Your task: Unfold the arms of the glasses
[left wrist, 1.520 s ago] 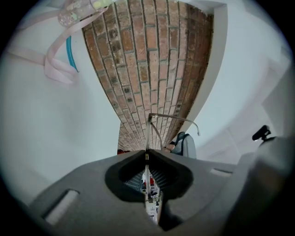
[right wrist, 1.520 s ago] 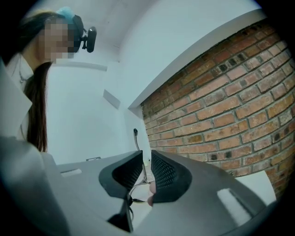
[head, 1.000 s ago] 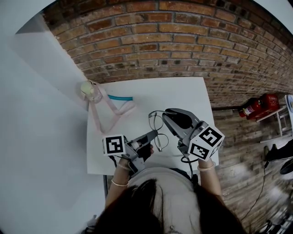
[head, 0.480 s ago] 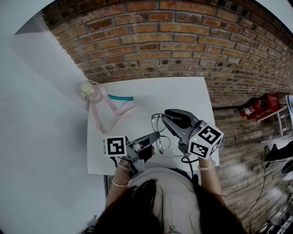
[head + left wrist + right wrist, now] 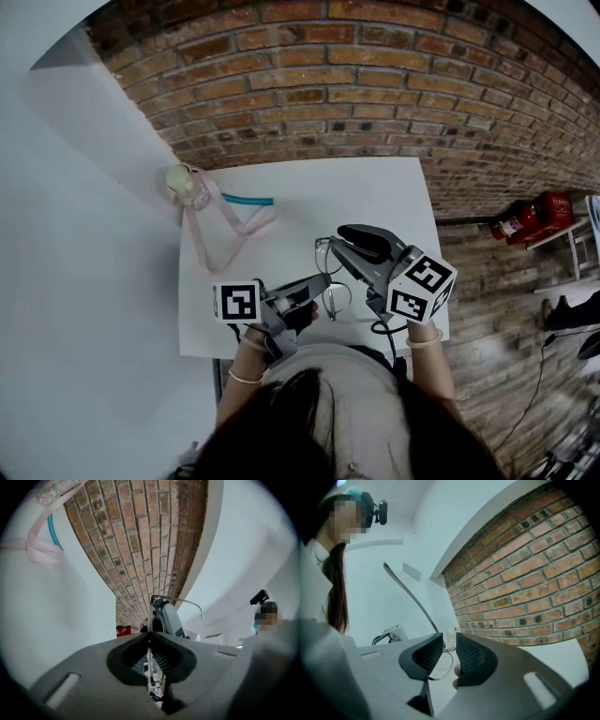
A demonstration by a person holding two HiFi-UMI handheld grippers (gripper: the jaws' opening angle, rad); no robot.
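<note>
The thin metal-framed glasses (image 5: 334, 292) are held above the near part of the white table (image 5: 375, 192), between both grippers. My left gripper (image 5: 319, 281) comes in from the left and is shut on a thin part of the frame (image 5: 150, 641). One arm (image 5: 178, 600) of the glasses bends away past the jaws. My right gripper (image 5: 339, 246) comes from the right, its jaws almost closed on the frame near a hinge (image 5: 445, 645). A long arm (image 5: 410, 592) sticks up and left from there. Part of a lens rim (image 5: 443, 670) shows below the pads.
A pink strap (image 5: 225, 239) loops across the table's far left, attached to a small clear bottle (image 5: 186, 184) at the corner. A teal stick (image 5: 247, 200) lies beside it. A brick wall (image 5: 356, 84) backs the table. A red extinguisher (image 5: 525, 218) sits on the floor to the right.
Both grippers and the glasses have shifted slightly to the right. The glasses sit a little more turned between the grippers than a second ago.
</note>
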